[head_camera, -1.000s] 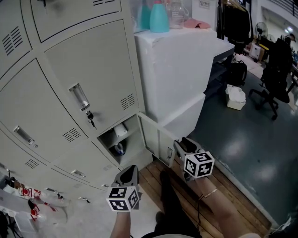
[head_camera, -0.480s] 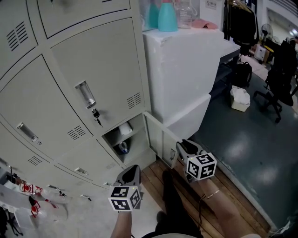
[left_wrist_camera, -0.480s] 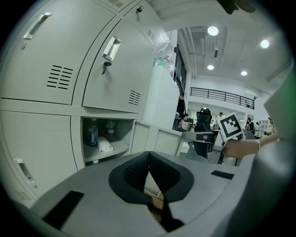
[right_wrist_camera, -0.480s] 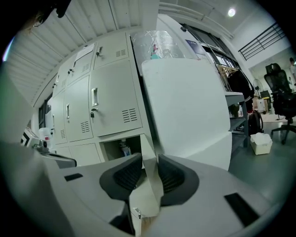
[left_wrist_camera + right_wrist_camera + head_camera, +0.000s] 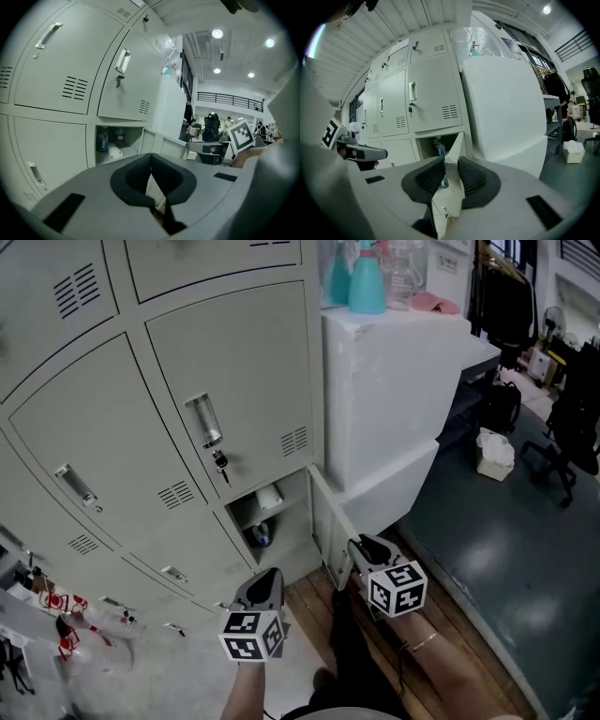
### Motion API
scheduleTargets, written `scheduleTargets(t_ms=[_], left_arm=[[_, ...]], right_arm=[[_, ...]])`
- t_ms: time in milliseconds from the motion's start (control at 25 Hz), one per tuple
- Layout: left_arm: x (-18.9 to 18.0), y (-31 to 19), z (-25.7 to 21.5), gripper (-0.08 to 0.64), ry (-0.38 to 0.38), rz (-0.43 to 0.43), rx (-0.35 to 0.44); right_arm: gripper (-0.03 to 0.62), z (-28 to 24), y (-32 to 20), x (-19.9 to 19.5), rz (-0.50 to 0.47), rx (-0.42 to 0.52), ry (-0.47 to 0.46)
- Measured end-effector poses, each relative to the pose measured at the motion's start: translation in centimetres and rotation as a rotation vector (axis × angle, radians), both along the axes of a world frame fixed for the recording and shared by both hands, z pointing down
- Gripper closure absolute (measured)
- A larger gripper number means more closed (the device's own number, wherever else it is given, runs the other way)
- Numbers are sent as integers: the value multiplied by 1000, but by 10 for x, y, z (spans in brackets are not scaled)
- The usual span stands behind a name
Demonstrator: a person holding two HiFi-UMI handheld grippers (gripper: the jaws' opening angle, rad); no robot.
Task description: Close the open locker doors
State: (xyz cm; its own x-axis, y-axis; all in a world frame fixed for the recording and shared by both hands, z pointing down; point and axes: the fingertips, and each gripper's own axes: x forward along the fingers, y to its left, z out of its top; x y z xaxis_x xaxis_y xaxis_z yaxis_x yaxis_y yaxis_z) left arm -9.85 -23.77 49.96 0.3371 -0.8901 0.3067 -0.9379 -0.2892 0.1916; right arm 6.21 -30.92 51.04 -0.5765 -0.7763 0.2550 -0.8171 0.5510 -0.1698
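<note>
The bottom locker [image 5: 267, 512] stands open, with a bottle and a roll inside. Its grey door [image 5: 328, 521] swings out to the right. My right gripper [image 5: 361, 545] is at the door's free edge. In the right gripper view the door [image 5: 454, 150] stands edge-on between the jaws of the right gripper [image 5: 451, 176], which are closing, and the pads touch both of its faces. My left gripper [image 5: 265, 576] hangs in front of the lockers, left of the door. Seen in its own view, the left gripper [image 5: 151, 161] is shut on nothing and faces the open compartment [image 5: 115, 140].
The other locker doors [image 5: 225, 399] are shut. A big white block [image 5: 394, 399] with spray bottles [image 5: 366, 282] on top stands right of the lockers, just behind the door. Wooden planks [image 5: 450, 615] lie underfoot, with a white bag [image 5: 495, 454] and an office chair [image 5: 572, 427] beyond.
The right gripper has drawn in onto the door's edge and its jaws have narrowed around it. The left gripper has kept its place. The head view has swung left.
</note>
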Motion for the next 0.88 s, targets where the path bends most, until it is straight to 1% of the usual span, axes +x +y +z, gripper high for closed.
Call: scheduleTargets(t_ms=[680,880], left_arm=[[-66,25,-17,540,-12,-172,33],[-85,32,-20,540,-16,-228,37]], right_arm=[[466,-2,23,-90,-181,28,25],[476,-3,24,-115,-237,39,33]])
